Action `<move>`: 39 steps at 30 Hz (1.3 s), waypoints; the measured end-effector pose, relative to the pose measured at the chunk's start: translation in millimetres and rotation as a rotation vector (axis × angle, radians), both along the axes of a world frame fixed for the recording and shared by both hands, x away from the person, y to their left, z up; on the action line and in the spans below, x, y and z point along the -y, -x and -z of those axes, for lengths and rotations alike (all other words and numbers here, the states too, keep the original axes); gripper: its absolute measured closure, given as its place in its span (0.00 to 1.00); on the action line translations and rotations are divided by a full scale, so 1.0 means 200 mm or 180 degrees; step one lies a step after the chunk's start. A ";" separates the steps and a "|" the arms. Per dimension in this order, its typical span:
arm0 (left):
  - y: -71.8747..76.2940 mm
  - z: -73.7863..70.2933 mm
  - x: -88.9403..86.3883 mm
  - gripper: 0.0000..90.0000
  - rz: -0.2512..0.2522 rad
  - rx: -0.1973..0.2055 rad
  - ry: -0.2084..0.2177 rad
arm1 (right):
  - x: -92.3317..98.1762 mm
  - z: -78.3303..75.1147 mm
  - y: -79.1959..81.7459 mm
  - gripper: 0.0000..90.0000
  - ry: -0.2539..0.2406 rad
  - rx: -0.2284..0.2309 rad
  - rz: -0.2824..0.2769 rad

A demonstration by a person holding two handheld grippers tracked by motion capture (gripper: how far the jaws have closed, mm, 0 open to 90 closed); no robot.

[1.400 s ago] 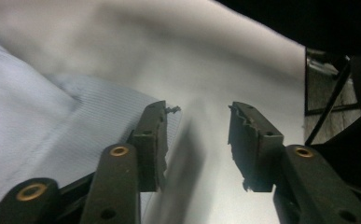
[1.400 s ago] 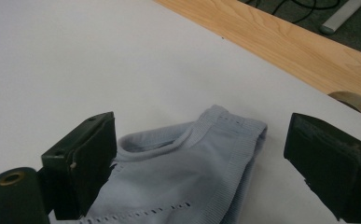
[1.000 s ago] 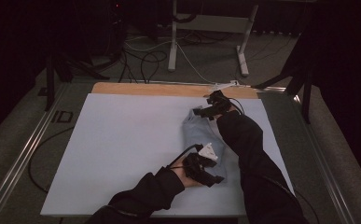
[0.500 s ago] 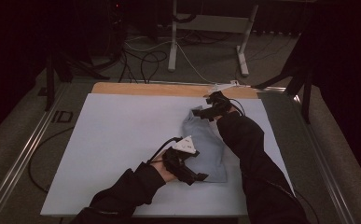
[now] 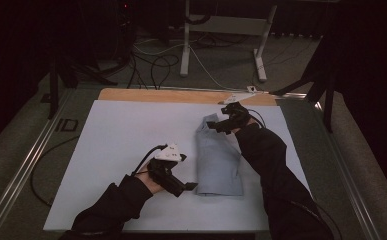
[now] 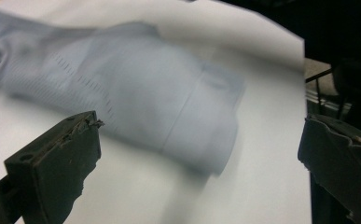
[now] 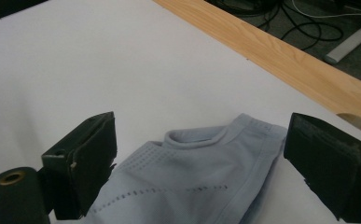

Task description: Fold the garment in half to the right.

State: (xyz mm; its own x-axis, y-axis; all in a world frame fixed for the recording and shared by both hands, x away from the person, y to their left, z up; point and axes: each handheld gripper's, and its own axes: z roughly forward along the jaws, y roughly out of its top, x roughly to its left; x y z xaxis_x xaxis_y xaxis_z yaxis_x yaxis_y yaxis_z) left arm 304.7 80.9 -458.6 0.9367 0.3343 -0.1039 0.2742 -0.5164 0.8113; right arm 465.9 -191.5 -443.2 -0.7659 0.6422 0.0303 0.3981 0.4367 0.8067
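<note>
Between our two tools lies the folded shirt (image 5: 216, 160) on the surface (image 5: 121, 140). Left tool (image 5: 188, 186), just beside its near end, has just spread and holds nothing, letting the fold settle; right tool (image 5: 215, 126) hovers spread over the collar.

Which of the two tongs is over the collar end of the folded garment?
The right tongs, open above the collar of the pale blue garment; the left tongs sit by its near hem.

Both hand-held grippers (image 5: 191, 186) (image 5: 212, 126) wide open
</note>
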 end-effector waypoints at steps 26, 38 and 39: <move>0.17 0.25 -0.65 0.00 -0.0888 0.0103 0.0047 | 0.12 0.12 0.08 0.16 -0.0099 -0.0228 0.0244; 0.20 0.27 -0.75 0.00 -0.0995 0.0204 0.0151 | 0.25 0.20 0.28 0.26 -0.0112 -0.0267 0.0328; 0.20 0.27 -0.76 0.00 -0.0997 0.0217 0.0153 | 0.25 0.21 0.30 0.26 -0.0101 -0.0258 0.0341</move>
